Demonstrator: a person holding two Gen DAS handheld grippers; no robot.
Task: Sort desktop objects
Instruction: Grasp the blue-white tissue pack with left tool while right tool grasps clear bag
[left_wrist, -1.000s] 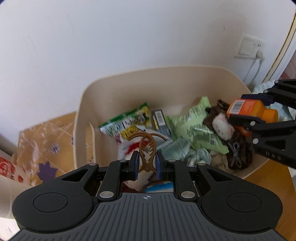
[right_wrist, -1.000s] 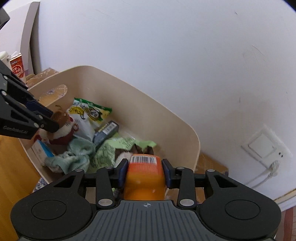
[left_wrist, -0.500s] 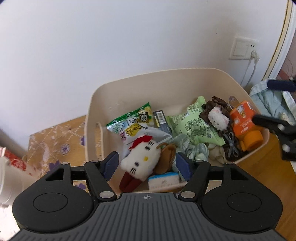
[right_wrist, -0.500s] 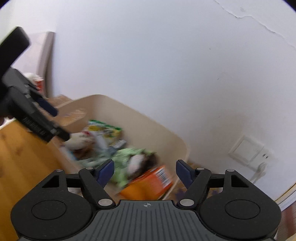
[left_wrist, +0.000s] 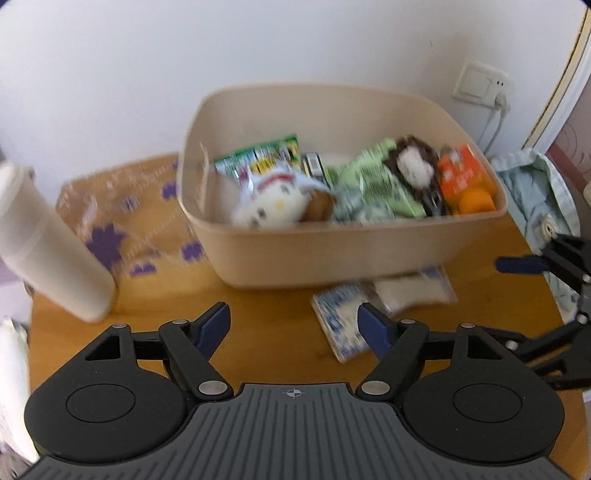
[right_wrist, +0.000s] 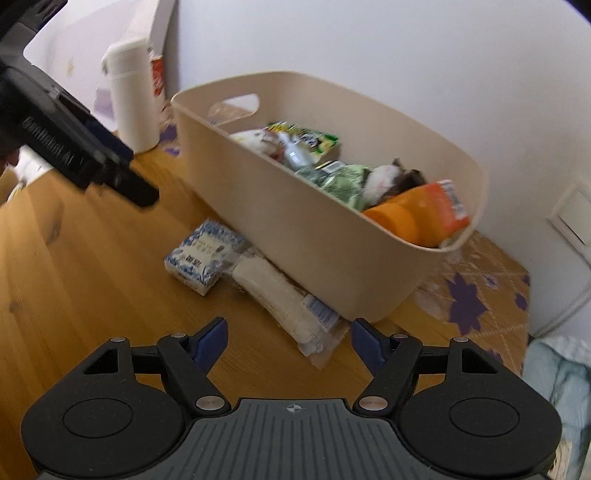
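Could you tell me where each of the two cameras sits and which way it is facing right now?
Left wrist: sits on the left gripper, looking along its open fingers over the table at the long side of the bin; the right gripper shows at the right edge.
Right wrist: sits on the right gripper, facing the bin from its corner; the left gripper shows at upper left.
Shared: the bin, tissue pack, white packet, orange bottle.

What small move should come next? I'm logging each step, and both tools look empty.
Probably lower the open right tool onto the clear-wrapped white pack just ahead of it. That pack and the blue-patterned tissue packet lie on the table outside the beige bin.
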